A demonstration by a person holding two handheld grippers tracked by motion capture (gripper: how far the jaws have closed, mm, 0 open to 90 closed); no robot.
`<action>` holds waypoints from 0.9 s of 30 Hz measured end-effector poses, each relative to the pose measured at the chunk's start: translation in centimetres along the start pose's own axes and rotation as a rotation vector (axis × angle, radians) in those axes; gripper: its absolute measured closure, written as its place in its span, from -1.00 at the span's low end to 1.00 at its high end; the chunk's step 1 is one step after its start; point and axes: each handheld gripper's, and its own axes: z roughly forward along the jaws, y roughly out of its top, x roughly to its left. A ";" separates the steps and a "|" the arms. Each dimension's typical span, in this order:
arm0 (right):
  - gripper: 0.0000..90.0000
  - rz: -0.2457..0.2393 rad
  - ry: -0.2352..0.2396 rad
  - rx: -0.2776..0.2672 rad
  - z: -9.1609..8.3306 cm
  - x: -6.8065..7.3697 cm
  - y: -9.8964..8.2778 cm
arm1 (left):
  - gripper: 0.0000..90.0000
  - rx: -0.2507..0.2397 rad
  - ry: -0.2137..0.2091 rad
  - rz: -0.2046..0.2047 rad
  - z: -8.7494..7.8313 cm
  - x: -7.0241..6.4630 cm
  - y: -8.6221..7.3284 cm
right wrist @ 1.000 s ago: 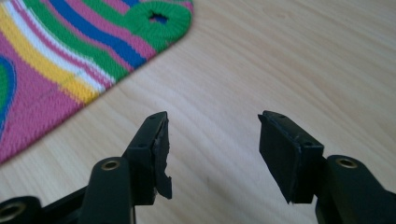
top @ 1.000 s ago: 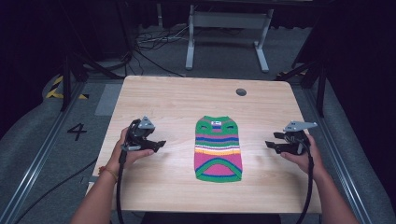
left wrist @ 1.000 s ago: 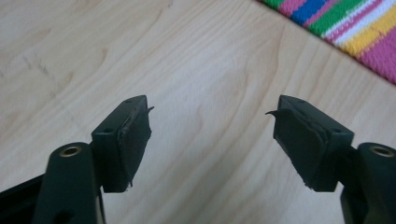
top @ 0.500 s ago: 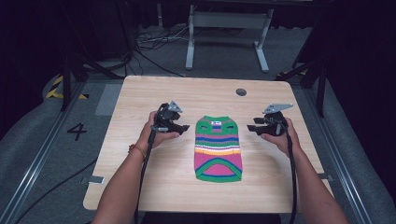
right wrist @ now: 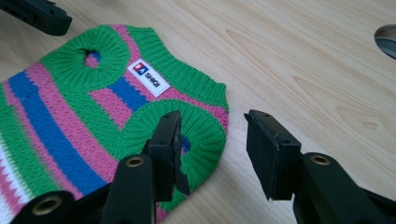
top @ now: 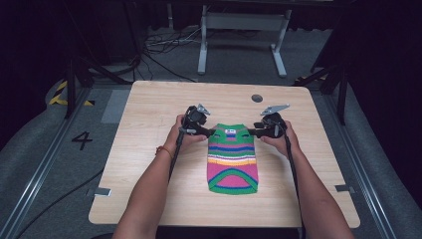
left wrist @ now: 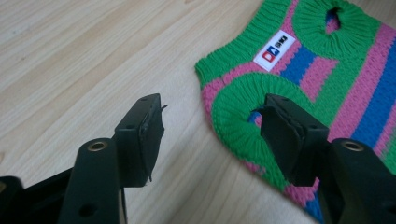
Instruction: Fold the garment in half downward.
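A small knitted sweater point(top: 232, 159) with green, pink and blue stripes lies flat on the wooden table point(top: 149, 149), its collar and white label toward the far side. My left gripper point(top: 211, 132) is at its top left corner and my right gripper point(top: 251, 132) at its top right corner. In the left gripper view the left gripper point(left wrist: 212, 126) is open, its jaws just closing, straddling the green armhole edge of the sweater point(left wrist: 327, 70). In the right gripper view the right gripper point(right wrist: 215, 140) is open, also just closing, around the other armhole of the sweater point(right wrist: 70, 107). No pad presses the knit.
A round cable hole point(top: 257, 98) sits in the table near its far edge, also seen as the cable hole point(right wrist: 386, 39) close to the right gripper. Beyond the table stand a metal frame point(top: 244, 30) and loose cables on the floor.
Both hands have moved inward from the sides of the table to the sweater's two top corners and sunk slightly. Both pairs of jaws stand narrower than before.
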 end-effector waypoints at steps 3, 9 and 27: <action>0.25 0.003 -0.008 0.005 0.7 -0.1 0.4 | -0.07 -0.014 -0.006 -0.030 0.6 0.2 0.4; 0.25 0.019 -0.017 0.016 2.0 -0.3 0.7 | 0.04 0.007 0.005 -0.063 2.3 0.4 0.6; 0.69 0.064 0.020 0.033 3.3 -0.5 0.1 | 0.59 0.010 -0.055 -0.023 3.1 0.0 0.7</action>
